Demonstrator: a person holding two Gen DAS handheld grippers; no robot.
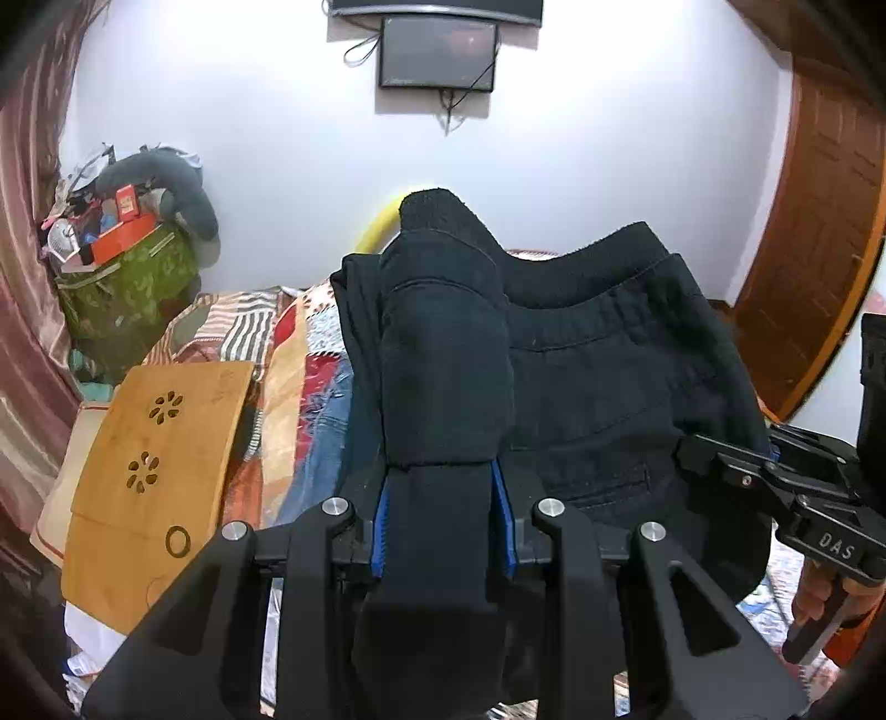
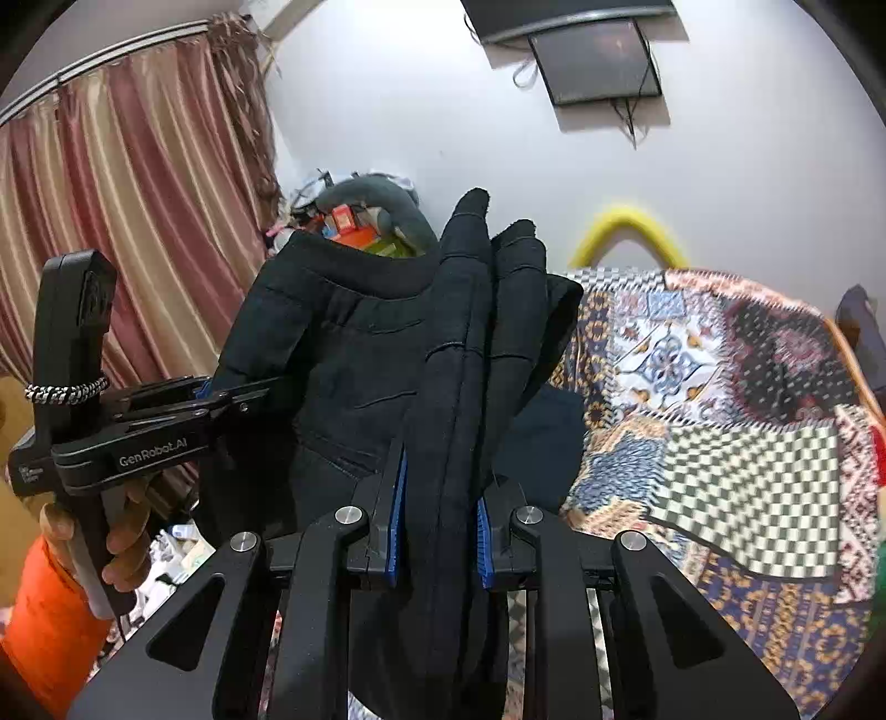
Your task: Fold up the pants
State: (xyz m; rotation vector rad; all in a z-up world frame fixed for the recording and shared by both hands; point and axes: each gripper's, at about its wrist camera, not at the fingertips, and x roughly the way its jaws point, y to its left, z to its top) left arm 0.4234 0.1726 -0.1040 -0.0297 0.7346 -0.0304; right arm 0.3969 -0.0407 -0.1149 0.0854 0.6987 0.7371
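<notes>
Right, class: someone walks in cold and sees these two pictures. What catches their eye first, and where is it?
First the black pants, lifted in mid-frame in both views, with a thick wad of cloth clamped in the left gripper and another in the right gripper. Next the bright patchwork bedspread spread below and to the right in the right wrist view. Then the pink curtain hanging at the upper left there.

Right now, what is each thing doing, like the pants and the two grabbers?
Black fabric pants: lifted above the patchwork bedspread, bunched, held at two spots.
Left gripper: jaws shut on the pants.
Right gripper: jaws shut on the pants.
Wall-mounted dark screen: off.
</notes>
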